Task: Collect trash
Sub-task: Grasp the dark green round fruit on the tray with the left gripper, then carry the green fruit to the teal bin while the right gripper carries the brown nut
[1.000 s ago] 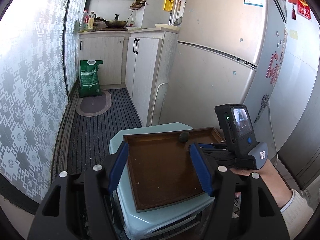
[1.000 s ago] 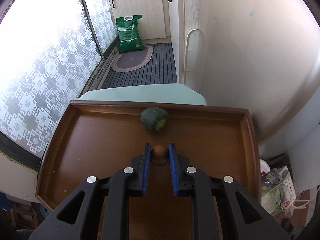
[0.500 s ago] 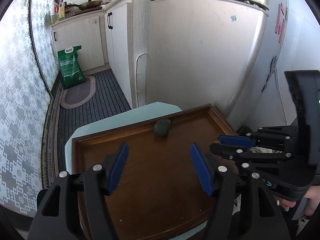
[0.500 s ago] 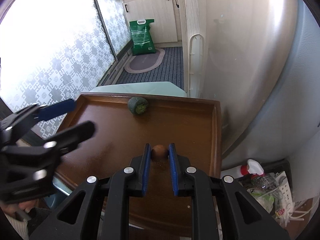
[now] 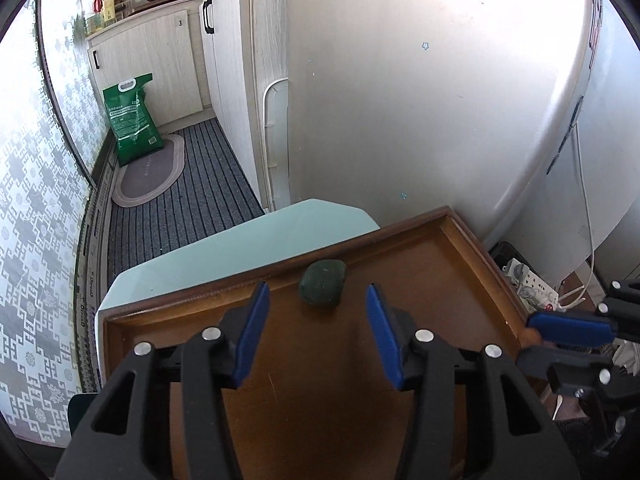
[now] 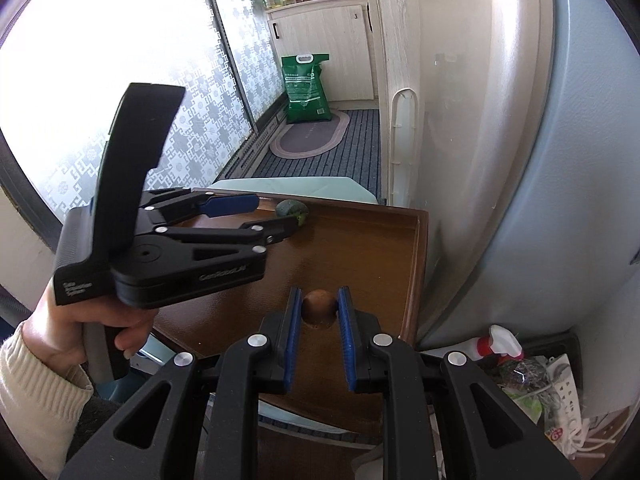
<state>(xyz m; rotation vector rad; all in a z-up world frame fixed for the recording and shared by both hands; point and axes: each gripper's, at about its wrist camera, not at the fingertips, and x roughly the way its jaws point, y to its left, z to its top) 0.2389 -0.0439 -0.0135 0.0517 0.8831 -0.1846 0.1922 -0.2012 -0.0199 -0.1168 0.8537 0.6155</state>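
Observation:
A brown wooden tray [image 5: 472, 264] [image 6: 384, 248] lies on a pale green stool [image 5: 256, 248]. A dark green avocado piece [image 5: 323, 288] [image 6: 291, 210] sits by the tray's far rim. My left gripper [image 5: 316, 300] is open, its blue fingers on either side of the avocado piece, just short of it; it also shows in the right wrist view [image 6: 264, 216]. My right gripper [image 6: 319, 304] is shut on a small round brown pit [image 6: 319, 307] and holds it over the tray's right part; it shows at the right edge of the left wrist view [image 5: 532, 338].
A white fridge [image 5: 420, 100] stands right behind the tray. A bag of trash with a spray bottle [image 6: 520, 364] lies on the floor to the right. A green sack [image 5: 132, 120], a mat and cabinets are down the corridor. A patterned window is on the left.
My left gripper has moved forward over the tray until its open fingers flank the avocado piece. My right gripper has drawn back to the right with the pit held in it.

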